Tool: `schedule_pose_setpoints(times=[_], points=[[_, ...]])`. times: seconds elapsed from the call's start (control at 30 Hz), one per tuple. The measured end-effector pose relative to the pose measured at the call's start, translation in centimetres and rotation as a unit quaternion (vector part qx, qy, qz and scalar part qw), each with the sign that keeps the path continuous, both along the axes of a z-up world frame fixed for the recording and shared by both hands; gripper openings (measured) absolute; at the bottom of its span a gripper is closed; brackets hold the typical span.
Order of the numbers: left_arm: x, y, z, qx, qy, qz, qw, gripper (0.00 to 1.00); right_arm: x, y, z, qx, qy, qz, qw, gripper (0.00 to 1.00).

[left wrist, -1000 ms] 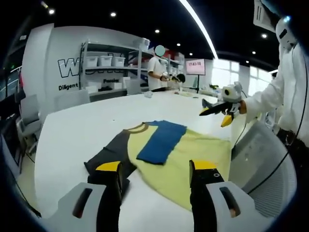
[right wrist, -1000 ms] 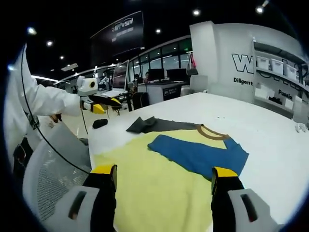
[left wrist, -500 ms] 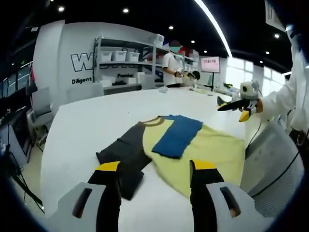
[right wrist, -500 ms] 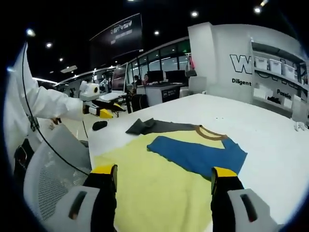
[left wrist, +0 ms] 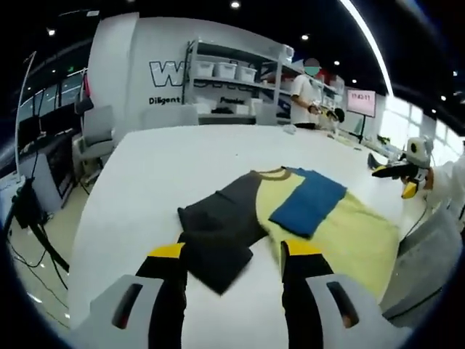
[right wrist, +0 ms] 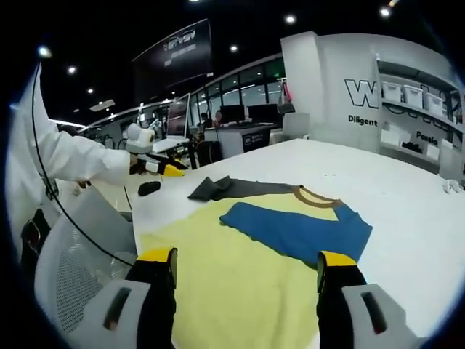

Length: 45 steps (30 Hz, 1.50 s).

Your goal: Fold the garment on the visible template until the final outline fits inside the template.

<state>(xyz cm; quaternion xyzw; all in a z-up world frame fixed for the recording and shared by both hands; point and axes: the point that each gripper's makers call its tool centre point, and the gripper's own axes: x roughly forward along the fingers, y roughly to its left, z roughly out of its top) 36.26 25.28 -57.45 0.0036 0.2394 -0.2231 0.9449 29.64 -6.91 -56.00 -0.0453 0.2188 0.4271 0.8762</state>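
Note:
A T-shirt lies flat on the white table (left wrist: 145, 182). It has a yellow body (left wrist: 349, 233), a brown collar (left wrist: 272, 173) and a dark grey sleeve (left wrist: 218, 233) spread out to the side. Its blue sleeve (left wrist: 309, 203) is folded over the body. My left gripper (left wrist: 234, 251) hovers open just before the dark sleeve's end, holding nothing. In the right gripper view the yellow body (right wrist: 232, 283) lies under my open right gripper (right wrist: 245, 258), with the blue sleeve (right wrist: 298, 229) and dark sleeve (right wrist: 225, 187) beyond. Each gripper also shows in the other's view, the right gripper (left wrist: 396, 171) and the left gripper (right wrist: 156, 166), both held above the table edge.
A white mesh chair (left wrist: 429, 269) (right wrist: 73, 247) stands against the table edge by the shirt's hem. A small black object (right wrist: 149, 187) lies near the table corner. Shelves with bins (left wrist: 232, 80) and a standing person (left wrist: 305, 94) are far behind. Grey chairs (left wrist: 94, 134) stand at the far left.
The left gripper view has swung toward the dark sleeve, which now lies close before its jaws. The shirt itself has not moved, and the right gripper view has hardly changed.

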Motion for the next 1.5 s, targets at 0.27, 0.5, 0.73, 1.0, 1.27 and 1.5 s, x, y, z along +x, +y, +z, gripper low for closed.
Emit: schedule_pose_setpoints(times=[0.27, 0.5, 0.73, 1.0, 1.27, 1.5], points=[[1.1, 1.4, -0.1, 0.014, 0.006, 0.053, 0.9985, 0.58, 0.1, -0.1, 0.1, 0.002, 0.001, -0.003, 1.0000, 0.81], [1.3, 1.6, -1.0, 0.007, 0.030, 0.061, 0.9976, 0.60, 0.0, -0.1, 0.1, 0.002, 0.001, -0.003, 1.0000, 0.81], [1.4, 1.7, -1.5, -0.002, 0.041, 0.072, 0.9966, 0.60, 0.0, -0.4, 0.0, 0.000, 0.002, -0.008, 1.0000, 0.80], [2.2, 2.7, -3.5, -0.033, 0.083, 0.124, 0.9882, 0.52, 0.2, -0.2, 0.0, -0.001, 0.003, -0.008, 1.0000, 0.80], [3.1, 2.8, -4.5, -0.095, 0.106, 0.169, 0.9753, 0.36, 0.4, -0.5, -0.1, -0.003, 0.004, -0.011, 0.9999, 0.79], [3.0, 2.6, -6.0, -0.134, 0.133, 0.200, 0.9613, 0.37, 0.6, -0.5, -0.2, -0.002, 0.004, -0.013, 0.9999, 0.79]])
